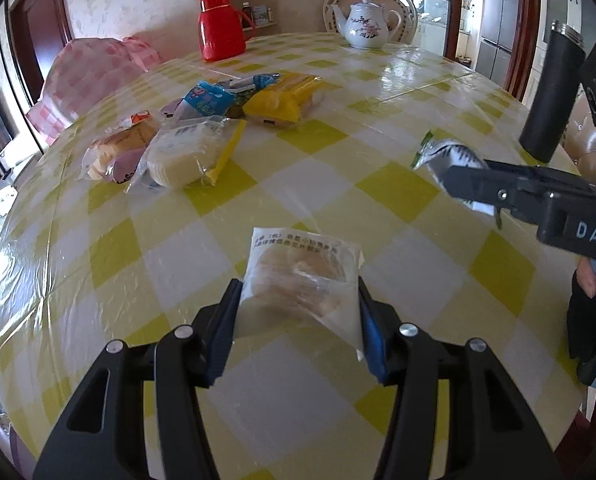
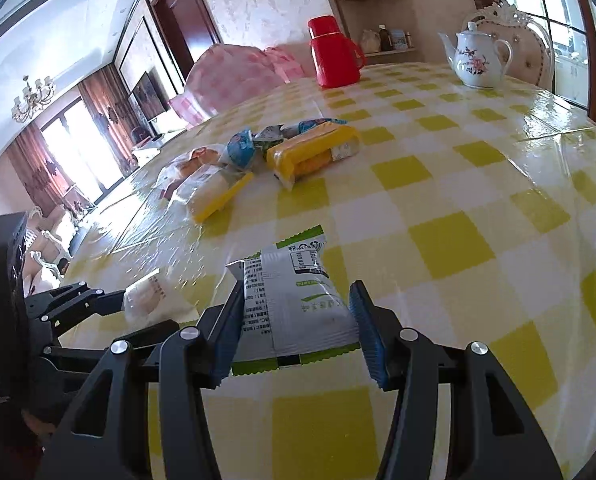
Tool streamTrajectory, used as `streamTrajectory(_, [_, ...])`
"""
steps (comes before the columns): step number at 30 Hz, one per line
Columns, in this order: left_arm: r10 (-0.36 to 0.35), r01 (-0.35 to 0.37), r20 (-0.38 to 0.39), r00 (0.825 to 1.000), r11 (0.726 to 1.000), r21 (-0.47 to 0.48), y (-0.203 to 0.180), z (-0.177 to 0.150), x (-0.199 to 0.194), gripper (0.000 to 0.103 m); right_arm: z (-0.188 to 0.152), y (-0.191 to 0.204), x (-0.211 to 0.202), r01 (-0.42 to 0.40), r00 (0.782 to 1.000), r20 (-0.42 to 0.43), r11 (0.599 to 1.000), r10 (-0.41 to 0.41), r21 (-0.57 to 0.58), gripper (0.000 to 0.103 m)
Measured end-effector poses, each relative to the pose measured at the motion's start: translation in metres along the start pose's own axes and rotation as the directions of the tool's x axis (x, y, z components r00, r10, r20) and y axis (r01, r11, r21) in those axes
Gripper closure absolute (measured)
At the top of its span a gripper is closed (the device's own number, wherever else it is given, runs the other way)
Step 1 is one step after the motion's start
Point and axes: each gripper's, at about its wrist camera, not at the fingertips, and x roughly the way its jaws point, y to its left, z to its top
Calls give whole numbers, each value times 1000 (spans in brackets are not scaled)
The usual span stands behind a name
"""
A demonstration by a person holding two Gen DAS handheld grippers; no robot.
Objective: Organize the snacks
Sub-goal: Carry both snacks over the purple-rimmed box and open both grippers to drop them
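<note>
A yellow-and-white checked table (image 1: pixel 378 184) fills both views; far back stand a red flask (image 1: pixel 221 26) and a white teapot (image 1: pixel 365 26); mid-table lies a snack pile (image 1: pixel 202 132); nearer, the left gripper (image 1: pixel 300 300) has its jaws clamped on a clear bun packet (image 1: pixel 298 276) just above the cloth; the right gripper (image 2: pixel 296 312) is closed on a green-and-white snack packet (image 2: pixel 298 300).

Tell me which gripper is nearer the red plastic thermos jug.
Left. The left gripper sits on the red plastic thermos jug side of the table; the right gripper is farther right.
</note>
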Motion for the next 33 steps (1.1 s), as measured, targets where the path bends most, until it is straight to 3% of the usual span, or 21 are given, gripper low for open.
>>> streamTrajectory(9, [10, -10, 13, 1000, 1000, -17, 9, -21, -29, 49, -12, 38, -9, -29, 1000, -13, 997, 28, -76, 52])
streamTrajectory(20, [54, -52, 22, 998, 994, -93, 49, -66, -69, 48, -26, 101, -7, -77, 996, -52, 978, 68, -196, 52])
streamTrajectory(33, [151, -151, -17, 988, 974, -171, 106, -133, -115, 48, -59, 201, 2, -188, 979, -141, 908, 145, -374, 52])
